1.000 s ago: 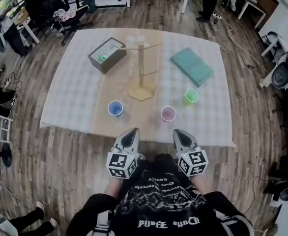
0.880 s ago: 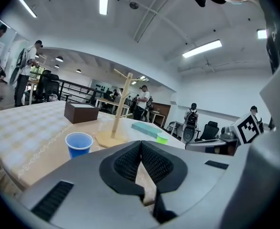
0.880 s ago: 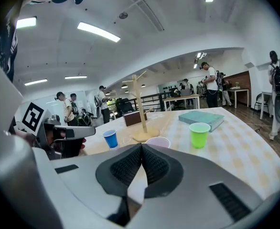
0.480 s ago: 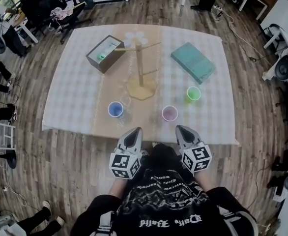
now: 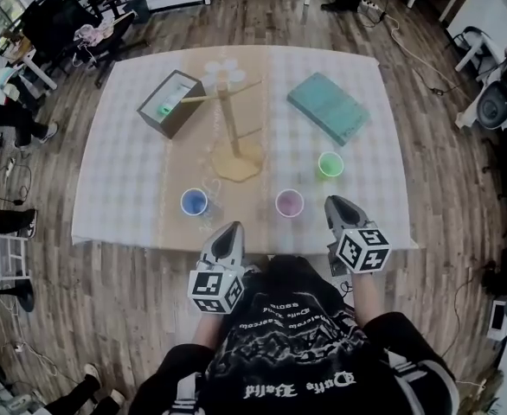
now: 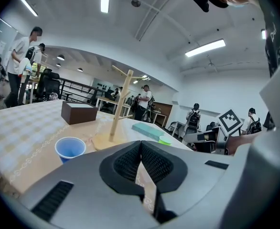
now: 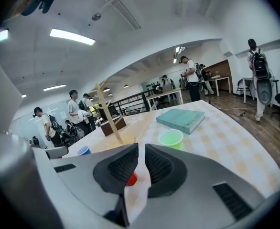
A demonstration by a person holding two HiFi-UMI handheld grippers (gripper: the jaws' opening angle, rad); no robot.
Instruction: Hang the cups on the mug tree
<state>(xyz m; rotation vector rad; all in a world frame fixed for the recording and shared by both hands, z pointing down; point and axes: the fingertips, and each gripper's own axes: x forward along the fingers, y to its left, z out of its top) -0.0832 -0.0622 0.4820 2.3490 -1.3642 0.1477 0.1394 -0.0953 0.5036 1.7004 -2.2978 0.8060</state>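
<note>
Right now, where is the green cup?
In the head view, the green cup stands on the right half of the table, between the teal box behind it and the pink cup to its left.

Left gripper (image 5: 228, 232) closed; right (image 5: 340, 207) newly ajar, empty.

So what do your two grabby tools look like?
The left tool and right tool are grey and pointed, each with black ridged pads and a white cube of black square markers. The right tool's jaws have just been opening, nothing between them. The top is black with white lettering.
</note>
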